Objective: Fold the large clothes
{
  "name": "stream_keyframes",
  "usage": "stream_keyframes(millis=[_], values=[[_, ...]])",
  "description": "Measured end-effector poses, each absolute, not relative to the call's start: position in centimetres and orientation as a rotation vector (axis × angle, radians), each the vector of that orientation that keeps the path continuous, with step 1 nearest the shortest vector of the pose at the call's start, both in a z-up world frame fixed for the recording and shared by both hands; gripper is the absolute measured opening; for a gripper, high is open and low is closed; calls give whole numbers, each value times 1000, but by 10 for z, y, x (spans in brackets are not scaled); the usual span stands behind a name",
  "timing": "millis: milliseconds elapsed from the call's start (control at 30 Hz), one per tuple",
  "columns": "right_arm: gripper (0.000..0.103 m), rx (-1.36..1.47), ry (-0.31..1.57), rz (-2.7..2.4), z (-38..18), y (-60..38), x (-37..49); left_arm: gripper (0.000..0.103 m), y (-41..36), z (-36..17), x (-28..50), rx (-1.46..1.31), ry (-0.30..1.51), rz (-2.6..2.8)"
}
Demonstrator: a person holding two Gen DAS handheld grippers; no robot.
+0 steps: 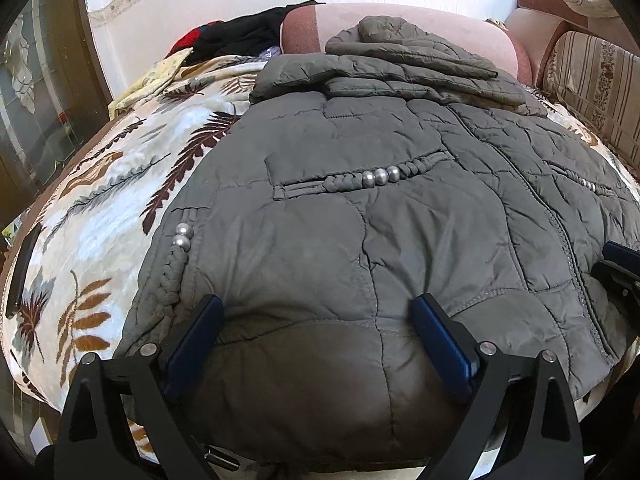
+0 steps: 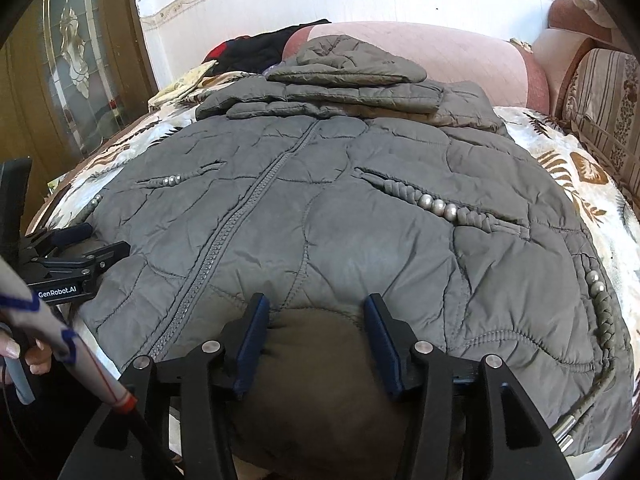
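Grey quilted cloth bulges between my jaws on both sides: the left gripper [image 1: 318,312] and the right gripper [image 2: 316,312] each stand open around the near hem of the jacket [image 1: 360,220], not pinching it. The jacket lies front up on a leaf-patterned blanket [image 1: 100,208], its sleeves and hood folded at the far end. Behind is a pink sofa back [image 2: 460,60].

Right tool [image 2: 316,308], fingers spread, straddles the grey jacket's [image 2: 360,200] hem.
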State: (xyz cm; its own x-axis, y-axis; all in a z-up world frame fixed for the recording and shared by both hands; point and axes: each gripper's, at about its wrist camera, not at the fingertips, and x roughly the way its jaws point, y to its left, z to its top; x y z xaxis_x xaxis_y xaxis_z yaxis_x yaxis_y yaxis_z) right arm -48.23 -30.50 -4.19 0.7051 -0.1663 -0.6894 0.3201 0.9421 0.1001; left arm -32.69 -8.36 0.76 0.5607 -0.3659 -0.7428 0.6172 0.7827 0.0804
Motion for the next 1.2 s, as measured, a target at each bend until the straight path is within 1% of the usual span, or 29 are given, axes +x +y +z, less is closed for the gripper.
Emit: stream_keyframes(millis=[267, 1200], values=[[57, 221, 703, -267, -45, -303, -487, 102, -83, 5, -326, 345, 765, -587], [62, 209, 712, -280, -43, -301, -485, 102, -83, 7, -329, 350, 740, -593]])
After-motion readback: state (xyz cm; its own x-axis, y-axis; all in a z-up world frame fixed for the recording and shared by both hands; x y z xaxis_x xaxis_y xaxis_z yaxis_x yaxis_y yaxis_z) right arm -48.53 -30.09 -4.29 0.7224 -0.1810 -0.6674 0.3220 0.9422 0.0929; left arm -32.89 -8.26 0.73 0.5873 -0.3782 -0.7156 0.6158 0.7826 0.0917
